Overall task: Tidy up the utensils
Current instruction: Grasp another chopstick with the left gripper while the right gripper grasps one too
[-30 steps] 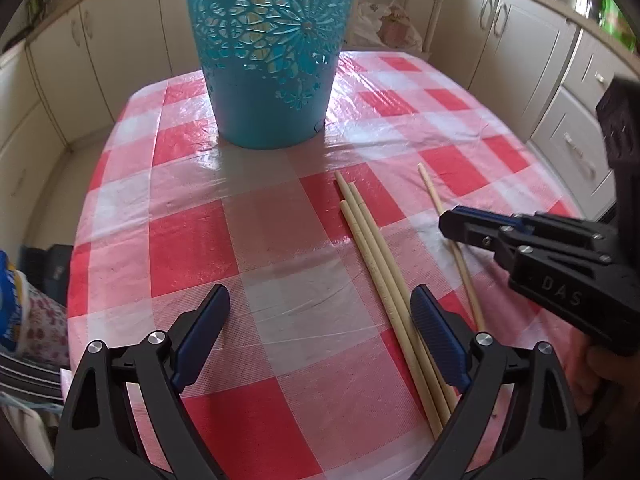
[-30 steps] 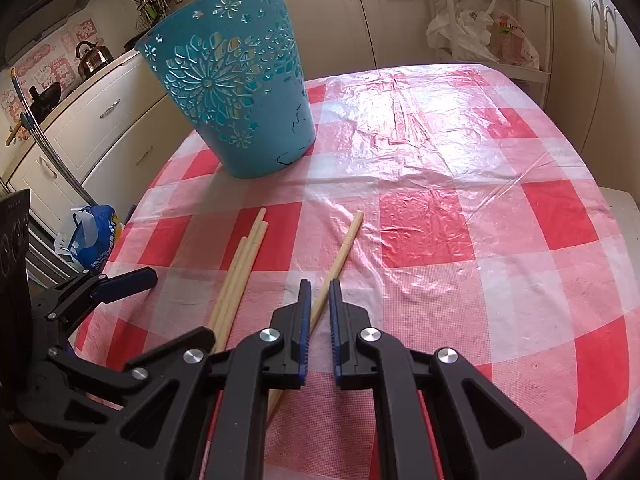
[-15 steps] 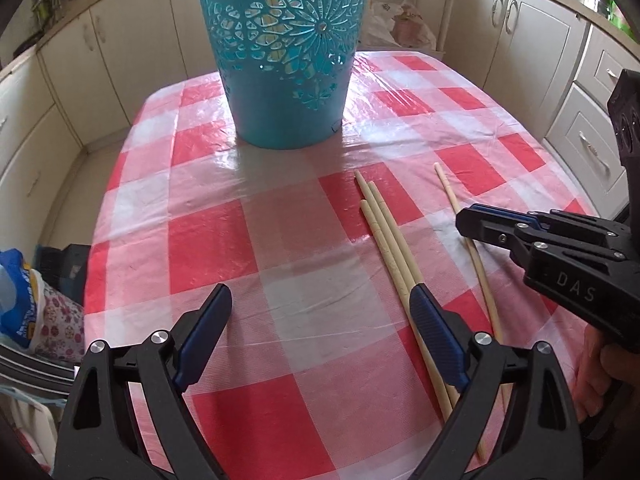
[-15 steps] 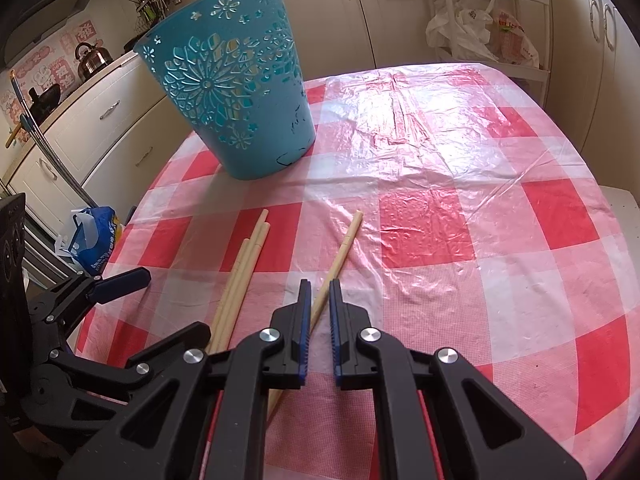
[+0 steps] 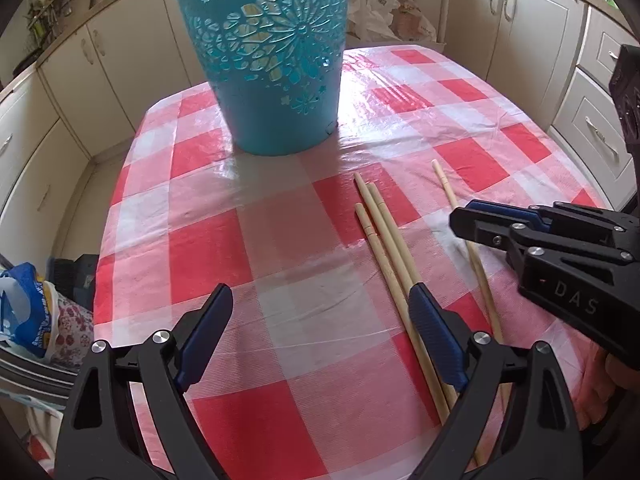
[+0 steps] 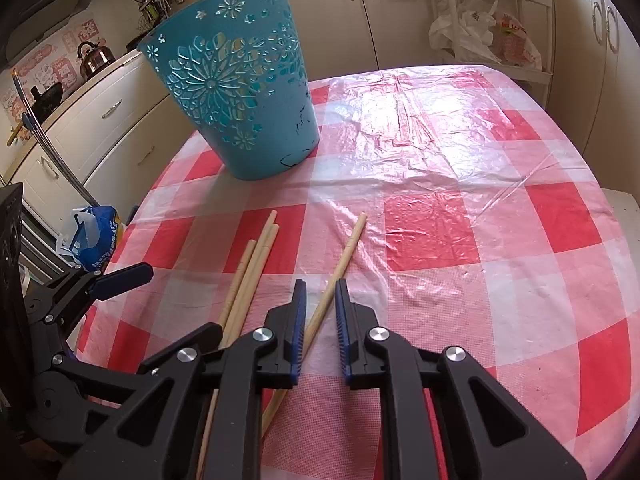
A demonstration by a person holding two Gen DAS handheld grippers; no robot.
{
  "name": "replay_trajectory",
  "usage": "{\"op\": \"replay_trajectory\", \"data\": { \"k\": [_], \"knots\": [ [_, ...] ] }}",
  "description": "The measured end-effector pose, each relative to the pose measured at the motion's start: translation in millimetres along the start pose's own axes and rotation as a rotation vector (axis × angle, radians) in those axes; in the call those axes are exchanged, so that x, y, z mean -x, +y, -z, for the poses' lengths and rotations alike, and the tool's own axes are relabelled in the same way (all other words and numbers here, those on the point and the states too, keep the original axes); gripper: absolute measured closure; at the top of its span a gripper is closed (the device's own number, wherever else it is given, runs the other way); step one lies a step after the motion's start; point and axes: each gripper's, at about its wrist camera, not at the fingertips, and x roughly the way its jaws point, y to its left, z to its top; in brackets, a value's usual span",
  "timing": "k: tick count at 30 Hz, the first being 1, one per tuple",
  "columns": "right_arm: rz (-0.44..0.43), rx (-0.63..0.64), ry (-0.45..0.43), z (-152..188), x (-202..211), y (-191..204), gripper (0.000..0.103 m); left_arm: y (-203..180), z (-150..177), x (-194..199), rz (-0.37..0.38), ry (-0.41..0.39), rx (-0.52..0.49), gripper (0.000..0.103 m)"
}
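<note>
Three pale wooden chopsticks (image 5: pixel 384 240) lie side by side on the red-and-white checked tablecloth (image 5: pixel 280 240), and a fourth chopstick (image 6: pixel 340 260) lies apart to their right. A teal cut-out basket (image 5: pixel 272 60) stands upright at the far side. My left gripper (image 5: pixel 318 308) hangs wide open over bare cloth, jaws closing slightly, its right finger (image 5: pixel 436 336) above the bundle. My right gripper (image 6: pixel 320 300) points down at the single chopstick. Its jaws are opening, and the stick lies on the cloth between the pads, untouched. The right gripper (image 5: pixel 464 220) also shows from the side.
Cream kitchen cabinets (image 5: pixel 60 92) ring the table. A rack with plastic bags (image 6: pixel 480 36) stands behind the table, and a blue bag (image 6: pixel 94 236) sits low at the left. A finger of the left gripper (image 6: pixel 120 276) reaches in beside the bundle.
The right gripper's jaws, nearly together before, have parted around the single chopstick. The left wrist view has tipped up, showing more of the basket.
</note>
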Motion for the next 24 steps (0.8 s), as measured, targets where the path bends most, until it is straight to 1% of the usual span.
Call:
{"op": "replay_trajectory", "data": {
  "k": [3,6,7,9,10,11,12,13,14,18,20,22,24],
  "knots": [
    [0.001,-0.001,-0.002,0,0,0,0.087,5,3,-2,0.020,0.013,0.022,0.020],
    [0.005,0.001,-0.003,0,1,0,0.087,3,3,-1,0.010,0.010,0.013,0.021],
    [0.010,0.005,-0.003,0,1,1,0.087,1,3,-1,0.013,0.007,0.011,0.023],
    [0.030,0.022,-0.005,-1,1,4,0.086,0,2,-1,0.034,0.000,0.008,0.030],
    [0.039,0.031,-0.005,-1,0,5,0.086,-2,1,0,0.053,-0.008,0.001,0.036],
    [0.046,0.039,-0.005,-1,0,6,0.086,-4,1,0,0.065,-0.015,-0.013,0.044],
    [0.052,0.051,-0.004,-1,0,8,0.086,-7,0,1,0.089,-0.026,-0.045,0.049],
    [0.056,0.063,-0.002,-1,-1,9,0.086,-9,-1,1,0.114,-0.033,-0.079,0.056],
    [0.056,0.080,0.001,-1,-1,11,0.086,-11,-2,0,0.131,-0.034,-0.101,0.060],
    [0.019,0.109,0.023,-2,-2,11,0.088,-8,-8,-3,0.241,-0.035,-0.243,0.064],
    [0.024,0.108,0.026,-3,-2,8,0.088,-4,-10,-3,0.269,-0.030,-0.302,0.064],
    [0.045,0.105,0.022,-4,-1,4,0.088,-2,-12,-3,0.279,-0.019,-0.348,0.064],
    [0.053,0.087,0.016,-4,-2,0,0.088,-2,-13,-2,0.262,-0.017,-0.399,0.064]
  ]
}}
